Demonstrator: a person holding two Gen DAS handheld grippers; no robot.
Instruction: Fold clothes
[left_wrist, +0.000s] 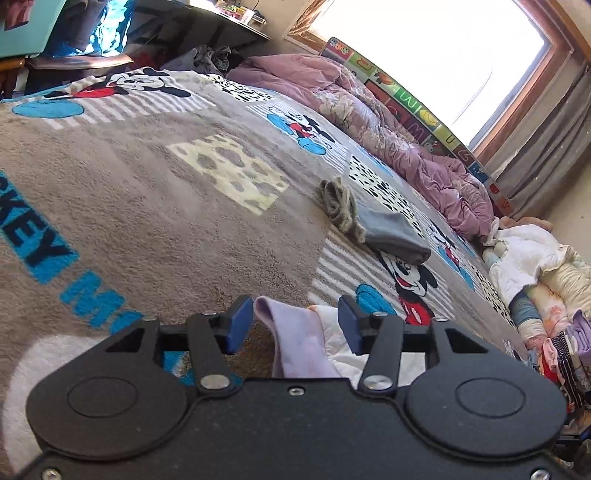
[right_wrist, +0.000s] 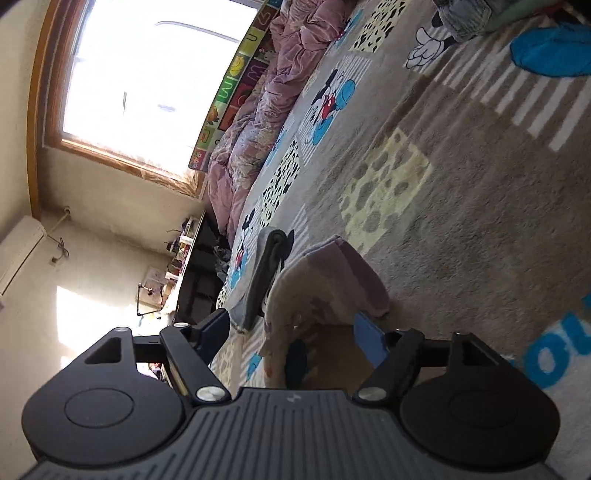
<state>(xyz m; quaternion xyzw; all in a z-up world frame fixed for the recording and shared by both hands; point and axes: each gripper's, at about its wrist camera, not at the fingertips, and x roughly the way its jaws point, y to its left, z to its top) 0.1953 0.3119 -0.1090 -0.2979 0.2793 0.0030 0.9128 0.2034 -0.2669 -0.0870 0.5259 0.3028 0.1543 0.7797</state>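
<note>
**Both grippers at a pale garment on the bed**

While the light from the window washes out the far wall, we find both tools low over the patterned blanket (left_wrist: 155, 206) on the bed, working one small garment (left_wrist: 303, 343) of lilac and white cloth. The left hand-held gripper (left_wrist: 295, 325) has its blue pads spread apart, and the garment lies in the gap between them without either pad pressing it. The right hand-held gripper (right_wrist: 295, 332) is likewise spread wide; the garment (right_wrist: 332, 280) rises between its fingers in a humped fold, one pad close beside the cloth, yet we see no clamp on it.

We judge the step in hand to be either a grasp about to close or a release just made; the frames fit both, so we name no single move. Any further fold would call for a pad pair to close on an edge, not the bulky middle, since the cloth is soft and already doubled.

In the left view the garment's long axis runs near to far, its lilac band pointing toward the far side of the bed. Well beyond it, a grey folded piece (left_wrist: 397, 236) lies flat on the blanket with a knitted item (left_wrist: 338, 201) touching its far-left end. A heap of clothes (left_wrist: 546, 295) sits at the right edge, and a purple quilt (left_wrist: 369, 122) runs along the far side.
</note>
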